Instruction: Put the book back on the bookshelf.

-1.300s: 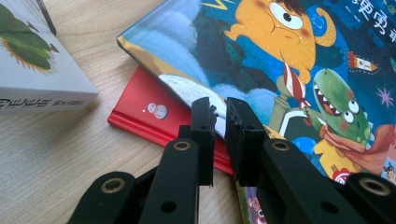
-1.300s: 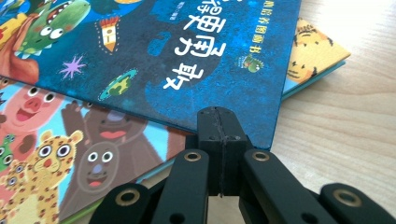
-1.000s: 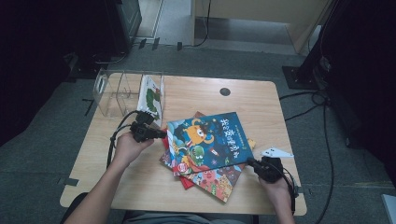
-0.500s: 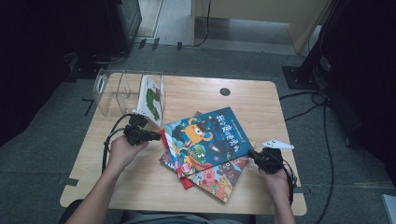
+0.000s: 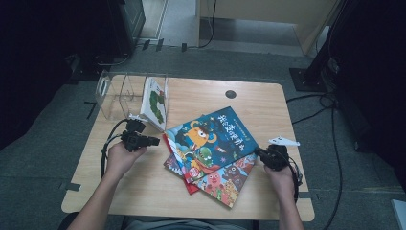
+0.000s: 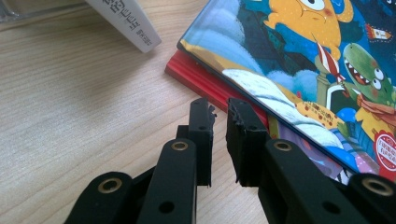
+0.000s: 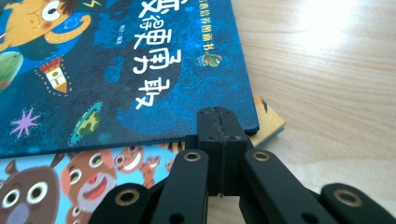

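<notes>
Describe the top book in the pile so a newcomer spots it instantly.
On the light wooden table, right of the clear plastic book rack, lies a fanned pile of picture books. The dark blue hardcover tops it; unlike the red book underneath, it shows an orange monster.

Right gripper [image 7: 219, 122] is sitting with its black jaws pressed together, tips lying at the corner of the dark blue picture book [image 7: 121, 70]. Beneath it, a second book with cartoon animals [image 7: 60, 182] is showing, both resting on the wooden table [image 7: 336, 84].
</notes>
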Demonstrator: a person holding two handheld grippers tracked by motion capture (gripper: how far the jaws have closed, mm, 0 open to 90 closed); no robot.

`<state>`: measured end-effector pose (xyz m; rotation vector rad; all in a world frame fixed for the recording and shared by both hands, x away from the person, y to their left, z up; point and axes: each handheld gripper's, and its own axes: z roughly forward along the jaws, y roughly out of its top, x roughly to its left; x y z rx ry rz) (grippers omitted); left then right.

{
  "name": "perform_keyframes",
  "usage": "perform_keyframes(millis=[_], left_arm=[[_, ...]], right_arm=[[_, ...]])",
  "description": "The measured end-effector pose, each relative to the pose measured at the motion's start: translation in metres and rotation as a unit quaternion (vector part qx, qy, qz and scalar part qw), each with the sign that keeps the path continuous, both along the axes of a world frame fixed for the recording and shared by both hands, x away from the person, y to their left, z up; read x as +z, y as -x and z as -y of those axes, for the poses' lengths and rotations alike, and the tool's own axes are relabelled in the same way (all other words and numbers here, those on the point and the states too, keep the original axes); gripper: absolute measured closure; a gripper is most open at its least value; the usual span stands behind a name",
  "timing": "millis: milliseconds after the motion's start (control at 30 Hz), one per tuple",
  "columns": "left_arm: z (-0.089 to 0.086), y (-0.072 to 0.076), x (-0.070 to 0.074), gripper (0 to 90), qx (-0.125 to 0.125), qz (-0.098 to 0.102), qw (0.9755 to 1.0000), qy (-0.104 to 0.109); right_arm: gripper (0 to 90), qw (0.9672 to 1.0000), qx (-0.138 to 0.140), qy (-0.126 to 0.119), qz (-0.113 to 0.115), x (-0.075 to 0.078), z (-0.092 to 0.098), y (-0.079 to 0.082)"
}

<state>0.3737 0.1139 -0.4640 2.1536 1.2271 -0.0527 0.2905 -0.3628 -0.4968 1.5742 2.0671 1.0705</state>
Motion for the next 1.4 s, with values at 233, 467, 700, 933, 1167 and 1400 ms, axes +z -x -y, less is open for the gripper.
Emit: perform_keyframes(millis=[233, 467, 700, 933, 1167, 1400], left_arm=[[-0.002, 0.002, -0.002, 80.9, 0.005, -0.001, 1.0, -0.004], [-0.005, -0.001, -0.002, 82.4, 0.011, -0.003, 0.9999, -0.004], [-0.007, -0.008, -0.002, 82.7, 0.015, -0.008, 0.9998, -0.006], [-0.008, -0.013, -0.002, 82.6, 0.023, -0.002, 0.9997, -0.009], [-0.013, -0.016, -0.005, 82.7, 0.032, 0.005, 0.9995, -0.004], [-0.007, -0.02, -0.012, 82.8, 0.03, 0.011, 0.9994, -0.013]], right_arm=[[90.0, 0.9997, -0.014, -0.02, 0.004, -0.003, 0.004, -0.013], [90.0, 0.9997, -0.017, -0.016, 0.001, -0.002, 0.0, -0.024], [90.0, 0.9996, -0.018, -0.022, 0.007, -0.003, -0.001, -0.031], [90.0, 0.9998, -0.011, -0.015, 0.0, -0.002, -0.004, -0.044], [90.0, 0.999, -0.018, -0.04, 0.005, -0.008, -0.005, -0.047], [90.0, 0.999, -0.015, -0.041, 0.003, -0.008, -0.006, -0.046]])
